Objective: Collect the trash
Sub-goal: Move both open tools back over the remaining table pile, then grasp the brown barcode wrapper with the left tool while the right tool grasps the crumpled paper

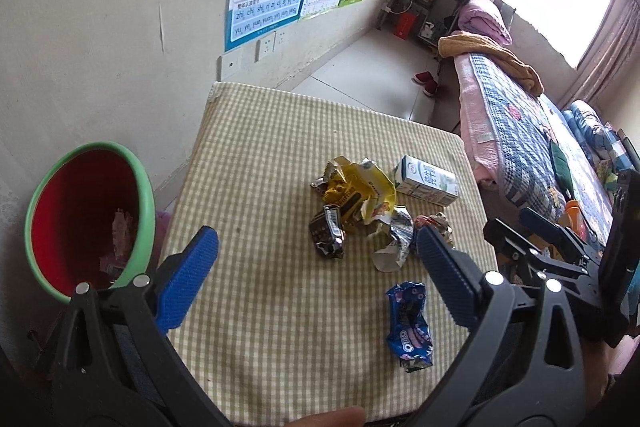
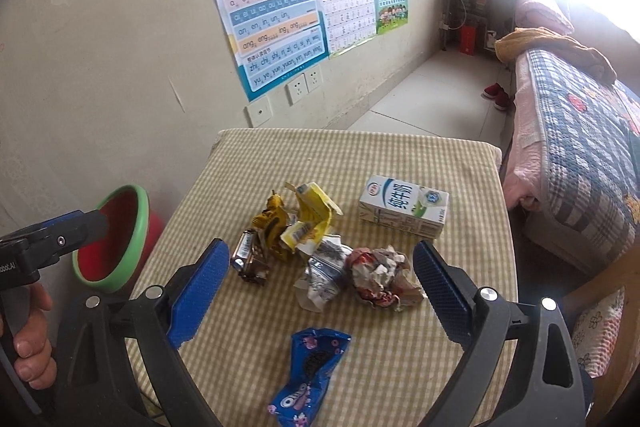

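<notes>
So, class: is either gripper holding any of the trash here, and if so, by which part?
Nothing is held. The left gripper and right gripper are both open, above the table; the wrappers and milk carton lie untouched.

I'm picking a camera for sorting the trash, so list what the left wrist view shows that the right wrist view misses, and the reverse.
Only the left wrist view looks down into the red bin and shows scraps at its bottom. Only the right wrist view shows the crumpled red-and-white wrapper in full, and the person's hand on the left gripper. Both show the milk carton, blue Oreo wrapper, yellow wrappers, and open jaws, right gripper included.
</notes>
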A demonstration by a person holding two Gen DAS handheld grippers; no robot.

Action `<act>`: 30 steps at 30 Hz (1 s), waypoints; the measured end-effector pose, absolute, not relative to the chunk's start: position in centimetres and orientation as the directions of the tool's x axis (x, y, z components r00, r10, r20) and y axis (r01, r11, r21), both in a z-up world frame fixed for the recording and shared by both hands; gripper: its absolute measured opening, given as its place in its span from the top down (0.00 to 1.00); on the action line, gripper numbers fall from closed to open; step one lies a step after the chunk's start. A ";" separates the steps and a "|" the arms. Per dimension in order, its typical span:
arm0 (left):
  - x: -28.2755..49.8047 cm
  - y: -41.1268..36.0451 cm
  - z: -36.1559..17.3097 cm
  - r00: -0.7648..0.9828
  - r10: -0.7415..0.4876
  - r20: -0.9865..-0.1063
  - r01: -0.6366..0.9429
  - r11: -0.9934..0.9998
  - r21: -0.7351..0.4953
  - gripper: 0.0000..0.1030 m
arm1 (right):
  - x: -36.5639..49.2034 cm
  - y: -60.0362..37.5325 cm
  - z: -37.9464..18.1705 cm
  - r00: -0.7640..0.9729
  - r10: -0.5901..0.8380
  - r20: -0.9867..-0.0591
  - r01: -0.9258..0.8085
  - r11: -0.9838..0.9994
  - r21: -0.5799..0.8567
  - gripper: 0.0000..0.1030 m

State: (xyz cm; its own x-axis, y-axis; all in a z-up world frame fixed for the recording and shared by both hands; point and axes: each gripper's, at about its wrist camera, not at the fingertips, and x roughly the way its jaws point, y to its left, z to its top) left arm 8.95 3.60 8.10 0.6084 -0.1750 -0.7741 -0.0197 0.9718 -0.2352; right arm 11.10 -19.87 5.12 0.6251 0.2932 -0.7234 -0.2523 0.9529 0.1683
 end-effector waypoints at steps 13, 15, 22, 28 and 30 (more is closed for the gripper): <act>11.5 0.7 5.0 0.534 -0.180 -0.826 -0.002 0.977 -0.215 0.05 | 12.3 -24.1 1.3 0.575 0.257 -0.776 -0.171 0.966 0.193 0.13; 12.0 0.6 4.3 0.519 -0.176 -0.836 -0.010 0.977 -0.211 0.05 | 12.6 -24.0 0.8 0.565 0.262 -0.782 -0.168 0.965 0.201 0.13; 14.1 0.3 1.4 0.462 -0.160 -0.872 -0.013 0.982 -0.187 0.05 | 14.6 -23.9 -1.6 0.524 0.274 -0.806 -0.143 0.962 0.234 0.13; 16.1 -0.1 -1.4 0.410 -0.145 -0.901 -0.021 0.985 -0.168 0.05 | 16.2 -24.1 -3.5 0.495 0.269 -0.826 -0.126 0.963 0.238 0.13; 16.7 -0.4 -2.3 0.395 -0.145 -0.907 -0.016 0.986 -0.165 0.05 | 16.7 -24.1 -4.3 0.482 0.269 -0.834 -0.121 0.963 0.241 0.13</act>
